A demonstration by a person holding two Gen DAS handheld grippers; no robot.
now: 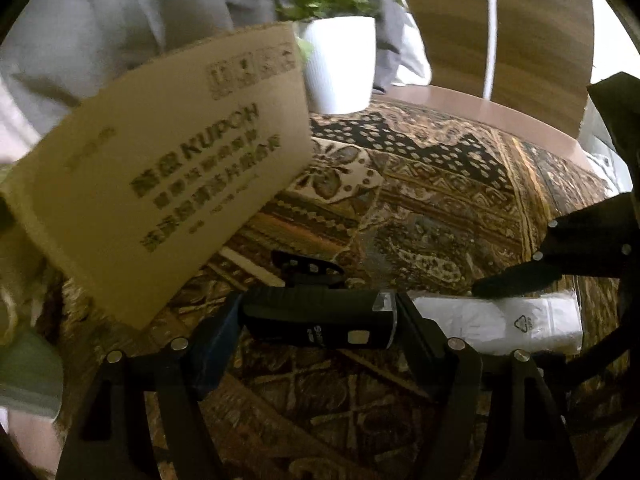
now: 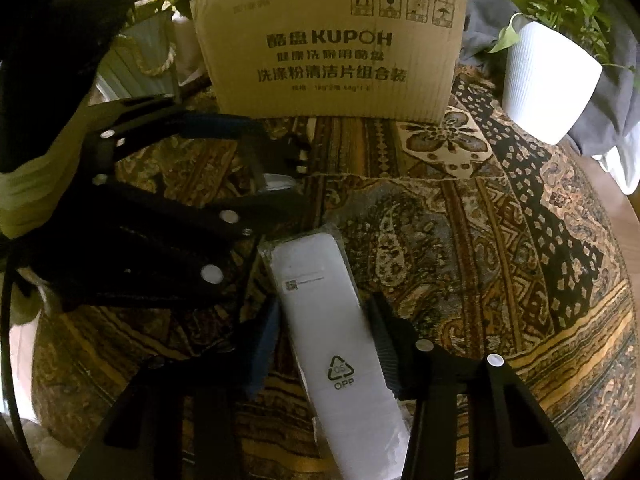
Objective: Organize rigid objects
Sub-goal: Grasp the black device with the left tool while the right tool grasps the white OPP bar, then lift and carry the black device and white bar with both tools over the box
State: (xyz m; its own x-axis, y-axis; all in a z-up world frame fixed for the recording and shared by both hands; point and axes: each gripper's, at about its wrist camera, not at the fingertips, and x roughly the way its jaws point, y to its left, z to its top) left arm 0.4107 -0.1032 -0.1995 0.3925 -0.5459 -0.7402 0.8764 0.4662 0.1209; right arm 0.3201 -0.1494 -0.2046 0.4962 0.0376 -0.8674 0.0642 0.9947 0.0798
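Note:
My left gripper (image 1: 320, 312) is shut on a black flashlight-like device (image 1: 320, 326), held crosswise between its pads just above the patterned tablecloth (image 1: 420, 200). In the right wrist view the left gripper (image 2: 276, 164) shows at the left with the device's pale lens end (image 2: 280, 182) in it. A white plastic-wrapped packet (image 2: 332, 328) with an OPP mark lies flat on the cloth. My right gripper (image 2: 324, 320) is open around it, one finger on each side, with a sliver of cloth showing by the left pad. The packet (image 1: 500, 324) also lies under a right finger (image 1: 516, 280).
A printed cardboard box (image 2: 328, 48) stands at the back of the table, close on the left of the left gripper (image 1: 172, 184). A white plant pot (image 2: 548, 76) stands at the back right. A ribbed vase with yellow flowers (image 2: 148, 52) is beside the box. A wooden chair back (image 1: 500, 40) rises beyond the table edge.

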